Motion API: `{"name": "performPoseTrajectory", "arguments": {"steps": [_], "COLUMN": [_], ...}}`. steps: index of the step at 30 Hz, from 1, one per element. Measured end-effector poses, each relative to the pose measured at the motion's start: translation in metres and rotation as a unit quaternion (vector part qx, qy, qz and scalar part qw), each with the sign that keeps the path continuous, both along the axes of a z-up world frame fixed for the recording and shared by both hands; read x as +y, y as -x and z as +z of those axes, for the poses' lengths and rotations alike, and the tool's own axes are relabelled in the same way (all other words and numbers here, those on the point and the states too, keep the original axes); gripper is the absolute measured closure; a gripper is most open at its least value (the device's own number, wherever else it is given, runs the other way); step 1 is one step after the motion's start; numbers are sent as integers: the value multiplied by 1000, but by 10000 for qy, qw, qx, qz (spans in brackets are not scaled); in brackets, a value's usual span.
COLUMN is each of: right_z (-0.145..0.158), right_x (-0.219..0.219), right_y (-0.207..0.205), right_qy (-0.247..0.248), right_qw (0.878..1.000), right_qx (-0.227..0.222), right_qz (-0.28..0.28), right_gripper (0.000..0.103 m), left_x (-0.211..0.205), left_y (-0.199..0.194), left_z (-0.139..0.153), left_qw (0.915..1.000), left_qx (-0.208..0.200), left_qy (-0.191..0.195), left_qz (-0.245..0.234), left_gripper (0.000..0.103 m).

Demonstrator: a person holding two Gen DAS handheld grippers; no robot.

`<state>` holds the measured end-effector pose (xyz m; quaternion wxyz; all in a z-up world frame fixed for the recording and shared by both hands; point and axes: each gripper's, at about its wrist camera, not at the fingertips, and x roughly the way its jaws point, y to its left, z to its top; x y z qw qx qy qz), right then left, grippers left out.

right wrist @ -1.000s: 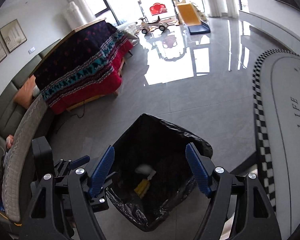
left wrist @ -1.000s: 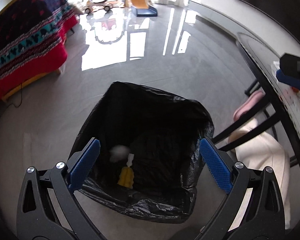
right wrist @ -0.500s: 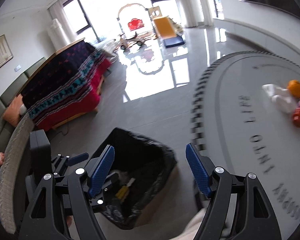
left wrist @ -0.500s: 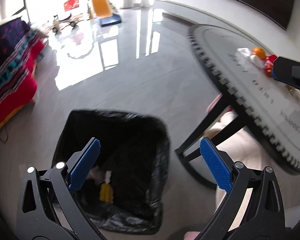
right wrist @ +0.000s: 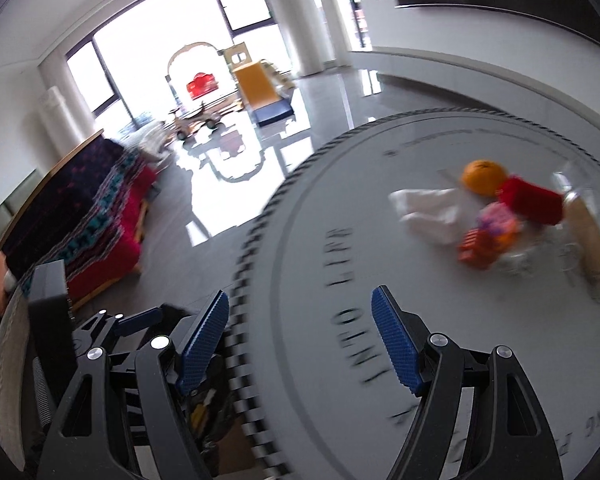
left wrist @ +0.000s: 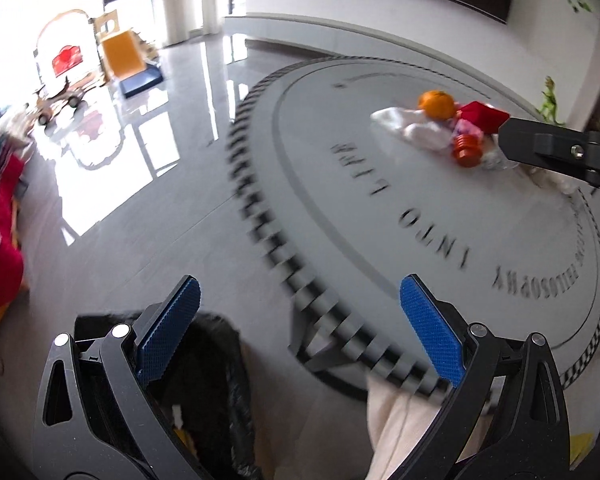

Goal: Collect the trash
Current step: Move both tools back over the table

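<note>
Trash [right wrist: 500, 216] lay heaped on the far side of the round bench [right wrist: 340, 208]: white tissue, an orange, red packet, clear wrap. Bin bag [left wrist: 216, 364] sat on the floor beside it. Left gripper [left wrist: 300, 320] and right gripper [right wrist: 300, 344] both had fingers wide apart, empty. Advisable: take one light piece per gripper, pinching the tissue at a raised fold.

Home living room, sofa [right wrist: 80, 208], toy slide [right wrist: 258, 88]
</note>
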<state>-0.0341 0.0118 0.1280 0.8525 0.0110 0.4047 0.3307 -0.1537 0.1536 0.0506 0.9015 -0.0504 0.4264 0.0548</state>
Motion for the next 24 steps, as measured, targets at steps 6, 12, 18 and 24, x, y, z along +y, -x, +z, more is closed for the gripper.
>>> {"name": "performPoseTrajectory", "arguments": {"steps": [6,12,18,24], "right_z": [-14,-46,-66,-74], "right_x": [-43,-59,-55,-47], "right_y": [-44,-81,-103,-116], "right_qy": [45,97,307,559], "right_qw": [9971,9938,9915,9904], "right_qx": [79,467,625,594], "right_qz": [-762,-1002,-1096,-1120], "right_gripper": [28,39,44,44], "left_x": [-19,-37,-46,-42], "left_y": [-46,-86,-107,-119], "left_z": [7,-2,-10,-13], "left_qw": [9997,9988,9980,9980], "left_qx": [-67,-12,72,138], "left_qy": [0,82,151,182], "left_qz": [-233,-484,-614,-587], "left_gripper": [6,6,6,6]}}
